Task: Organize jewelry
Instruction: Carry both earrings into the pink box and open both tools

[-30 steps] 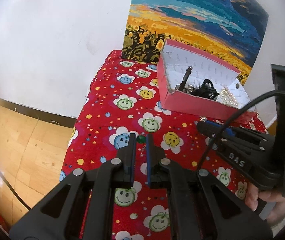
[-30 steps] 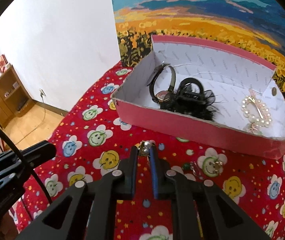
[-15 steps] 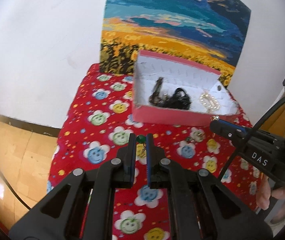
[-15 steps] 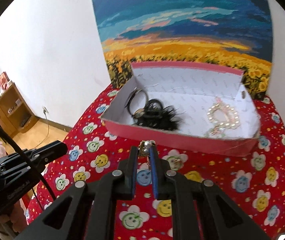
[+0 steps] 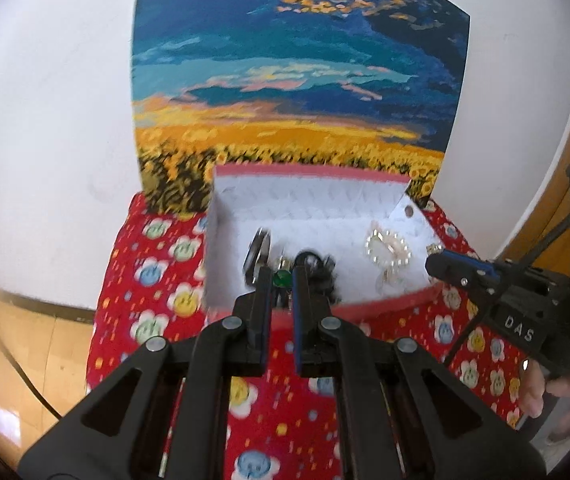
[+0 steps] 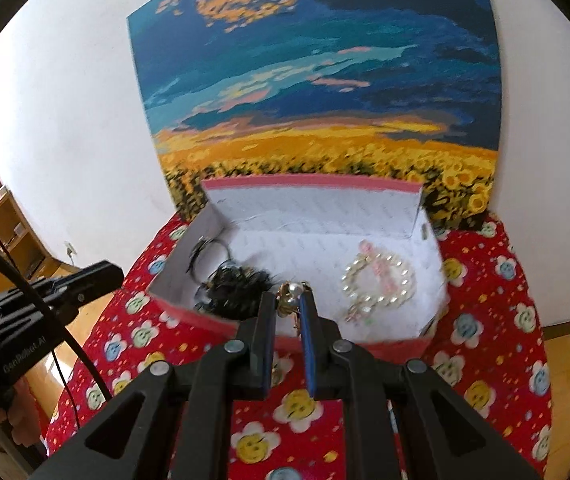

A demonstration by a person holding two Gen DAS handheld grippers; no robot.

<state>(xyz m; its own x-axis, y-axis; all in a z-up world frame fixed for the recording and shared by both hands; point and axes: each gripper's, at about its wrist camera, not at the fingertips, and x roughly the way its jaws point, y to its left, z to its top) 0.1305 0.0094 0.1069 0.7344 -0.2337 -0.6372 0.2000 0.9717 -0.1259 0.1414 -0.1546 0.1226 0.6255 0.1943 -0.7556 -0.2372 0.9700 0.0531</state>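
Jewelry box (image 6: 365,216), pink outside, white inside, open on red smiley-flower tablecloth (image 6: 497,320) before sunflower painting (image 6: 317,80). Inside box: pearl bracelet (image 6: 379,280) at right, black hairpiece (image 6: 233,284) and watch (image 5: 259,250) at left. Left gripper (image 5: 283,280) clenched on green-stone earring (image 5: 282,279), over box's near wall. Right gripper (image 6: 289,300) pinching pearl earring (image 6: 293,291), over box's near wall

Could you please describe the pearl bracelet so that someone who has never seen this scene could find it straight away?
Look for the open pink box on the red smiley-flower tablecloth, in front of the sunflower painting. The pearl bracelet lies on the white lining at the right of the box. It is the only pale ring of round beads; the things at the left of the box are black.
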